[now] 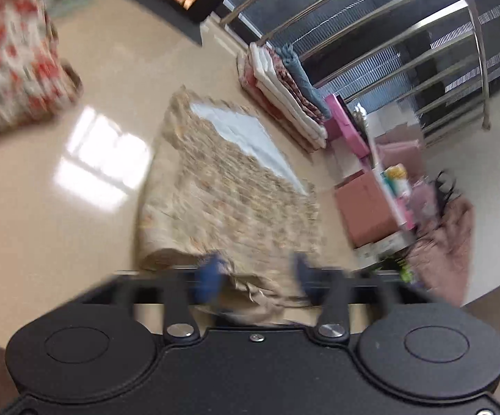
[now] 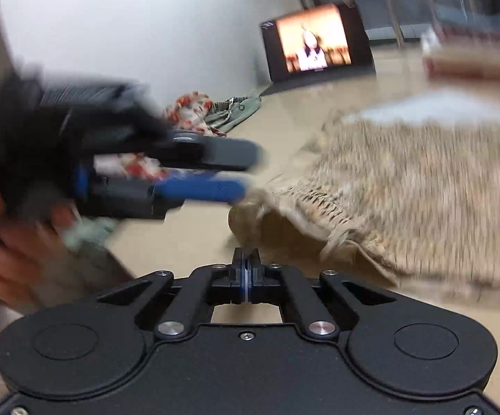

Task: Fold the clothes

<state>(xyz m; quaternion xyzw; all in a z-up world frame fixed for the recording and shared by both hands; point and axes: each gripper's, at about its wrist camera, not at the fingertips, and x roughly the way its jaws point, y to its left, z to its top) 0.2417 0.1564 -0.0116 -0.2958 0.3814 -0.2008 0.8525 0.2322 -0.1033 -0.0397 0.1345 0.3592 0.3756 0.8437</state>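
Left wrist view: beige garment lies ahead of the wide-spread left tool.

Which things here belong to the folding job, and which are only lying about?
Job: beige patterned garment with white lining; red-flowered cloth; green garment; stack of folded clothes.

Lying about: lit tablet screen; pink boxes; metal rack.

One beige patterned garment, one folded stack, one screen, two claws.

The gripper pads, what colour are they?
Blue pads on black arms, clearest in the right wrist view, on the left gripper.
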